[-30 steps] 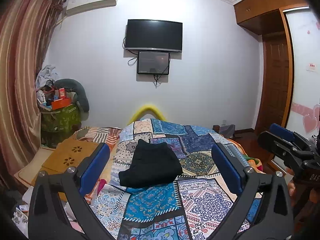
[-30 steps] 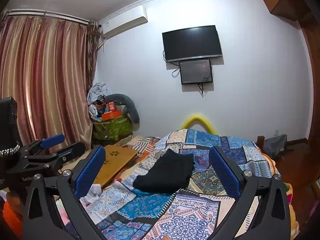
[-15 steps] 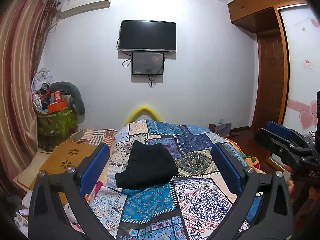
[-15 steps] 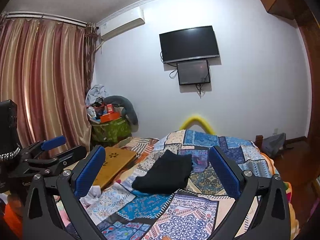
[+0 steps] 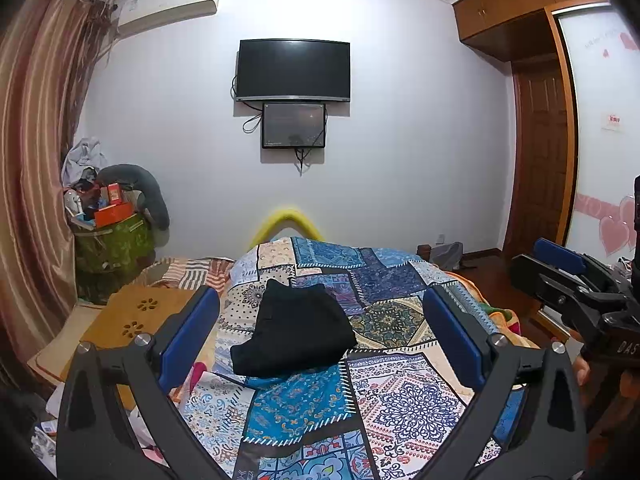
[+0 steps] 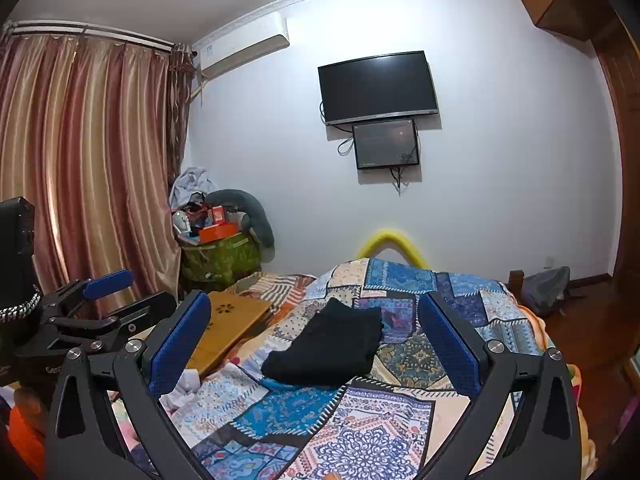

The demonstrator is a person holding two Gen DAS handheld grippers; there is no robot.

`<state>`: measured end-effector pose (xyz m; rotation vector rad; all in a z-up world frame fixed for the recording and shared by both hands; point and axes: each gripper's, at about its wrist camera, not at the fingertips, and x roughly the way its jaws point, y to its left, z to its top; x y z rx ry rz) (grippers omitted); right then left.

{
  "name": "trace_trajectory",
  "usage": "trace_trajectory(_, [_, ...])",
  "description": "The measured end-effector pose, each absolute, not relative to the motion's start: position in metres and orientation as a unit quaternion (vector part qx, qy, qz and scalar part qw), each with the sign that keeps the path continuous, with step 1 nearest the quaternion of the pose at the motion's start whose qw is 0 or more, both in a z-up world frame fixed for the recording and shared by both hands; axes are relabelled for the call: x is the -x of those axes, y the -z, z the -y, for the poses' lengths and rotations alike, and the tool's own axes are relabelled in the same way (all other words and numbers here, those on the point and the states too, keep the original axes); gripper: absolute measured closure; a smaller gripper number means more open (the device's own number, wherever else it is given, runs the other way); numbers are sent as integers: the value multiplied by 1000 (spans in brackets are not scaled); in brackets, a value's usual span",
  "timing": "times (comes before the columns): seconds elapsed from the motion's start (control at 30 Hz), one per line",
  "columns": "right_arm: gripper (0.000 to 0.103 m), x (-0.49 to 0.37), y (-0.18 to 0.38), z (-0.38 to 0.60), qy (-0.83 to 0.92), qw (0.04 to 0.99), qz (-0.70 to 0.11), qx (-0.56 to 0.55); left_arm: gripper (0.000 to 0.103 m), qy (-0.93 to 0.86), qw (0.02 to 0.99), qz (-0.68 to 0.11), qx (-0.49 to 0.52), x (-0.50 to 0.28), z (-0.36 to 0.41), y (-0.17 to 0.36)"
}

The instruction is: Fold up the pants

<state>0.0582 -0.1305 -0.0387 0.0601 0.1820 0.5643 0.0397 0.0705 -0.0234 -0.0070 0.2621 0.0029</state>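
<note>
The room around me has a pale wall point(image 5: 400, 140) with a dark television point(image 5: 294, 70) mounted on it and a smaller screen point(image 5: 293, 125) just beneath; an air conditioner point(image 5: 168, 14) sits high toward the striped curtain point(image 6: 88, 168), and a wooden wardrobe and door point(image 5: 540, 152) stand on the other side. Below me the bed point(image 5: 400, 400) is spread with a patchwork quilt of blue, white and tan panels, a yellow padded arch point(image 5: 286, 220) showing at its far edge. By the curtain a green bin point(image 5: 114, 248) is heaped with boxes and cloth, and a low wooden tray point(image 5: 136, 316) lies along the bed's curtain-side edge. The pants point(image 5: 294, 326), black and folded into a compact bundle, rest on the quilt near the middle of the bed, a little toward that same edge. My left tool point(image 5: 320, 336) hangs above the near edge, blue pads spread wide, gripping nothing; my right tool point(image 6: 314, 342) hangs beside it, equally wide and empty.
</note>
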Motion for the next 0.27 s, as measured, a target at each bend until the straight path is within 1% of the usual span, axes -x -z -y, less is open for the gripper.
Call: trace_trajectory(0.27, [0,-57,38,129,-277,956,-89,-27,0,7,991,-136,14,-41,-73,26])
